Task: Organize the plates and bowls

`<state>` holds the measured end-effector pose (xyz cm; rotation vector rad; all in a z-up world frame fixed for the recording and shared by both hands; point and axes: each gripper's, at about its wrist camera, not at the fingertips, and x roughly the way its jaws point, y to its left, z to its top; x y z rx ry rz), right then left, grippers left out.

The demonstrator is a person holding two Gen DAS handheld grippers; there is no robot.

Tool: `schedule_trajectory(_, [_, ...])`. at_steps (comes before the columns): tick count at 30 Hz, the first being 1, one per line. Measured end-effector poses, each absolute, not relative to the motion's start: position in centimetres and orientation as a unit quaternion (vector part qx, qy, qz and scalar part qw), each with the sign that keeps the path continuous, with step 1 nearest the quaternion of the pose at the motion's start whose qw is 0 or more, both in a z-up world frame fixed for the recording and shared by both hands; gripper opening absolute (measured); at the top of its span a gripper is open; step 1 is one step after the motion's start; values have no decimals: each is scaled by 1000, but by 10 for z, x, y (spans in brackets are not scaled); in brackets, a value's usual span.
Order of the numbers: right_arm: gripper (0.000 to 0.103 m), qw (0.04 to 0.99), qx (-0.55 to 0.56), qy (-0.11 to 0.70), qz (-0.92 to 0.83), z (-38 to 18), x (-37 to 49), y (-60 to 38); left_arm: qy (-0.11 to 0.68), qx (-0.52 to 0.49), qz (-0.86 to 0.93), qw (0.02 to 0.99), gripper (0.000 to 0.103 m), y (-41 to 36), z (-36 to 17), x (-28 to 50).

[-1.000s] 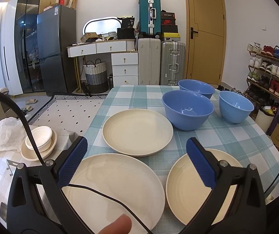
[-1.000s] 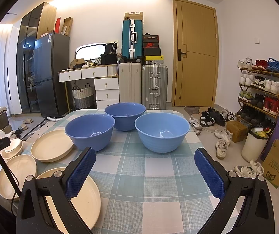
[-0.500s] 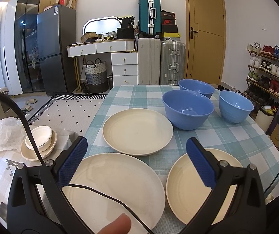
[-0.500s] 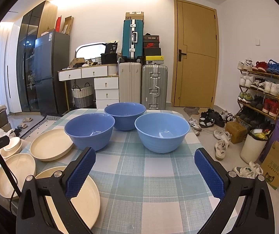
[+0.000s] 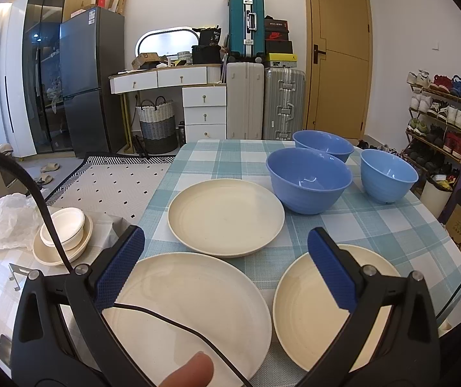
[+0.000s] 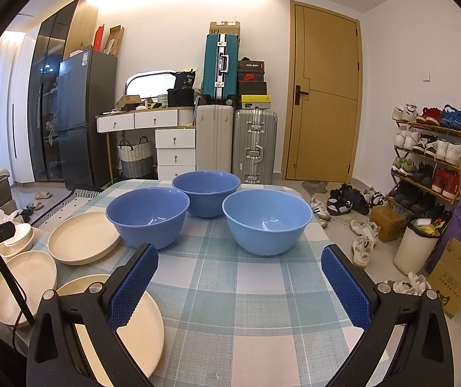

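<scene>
Our left tongs (image 5: 225, 266), released and empty, hover over the near round cream plastic plates (image 5: 195, 303), while our right tongs (image 6: 240, 285), also released, face three blue plastic bowls (image 6: 267, 222) farther along the checked desk (image 6: 240, 290).

Home: fridge (image 5: 88, 77), suitcases (image 5: 283, 103), shoe rack (image 6: 430, 154).

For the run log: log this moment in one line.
left tool open | right tool open | three plates, three bowls unstacked
</scene>
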<state>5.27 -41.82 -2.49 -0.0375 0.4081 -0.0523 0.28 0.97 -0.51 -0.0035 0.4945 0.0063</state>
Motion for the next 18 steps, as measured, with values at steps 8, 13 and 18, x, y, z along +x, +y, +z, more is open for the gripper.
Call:
schedule_trajectory(8, [103,979,-24,201,-25,-24,53,-418,245,-2,3,970,101,9,-5,3])
schedule_trajectory(13, [103,979,-25,201,-25,-24,52,-417,245,-1,5,970,101,10,-5,3])
schedule_trajectory(18, [103,979,-25,201,-25,-24,53,-417,246,-2,3,969,101,9,-5,3])
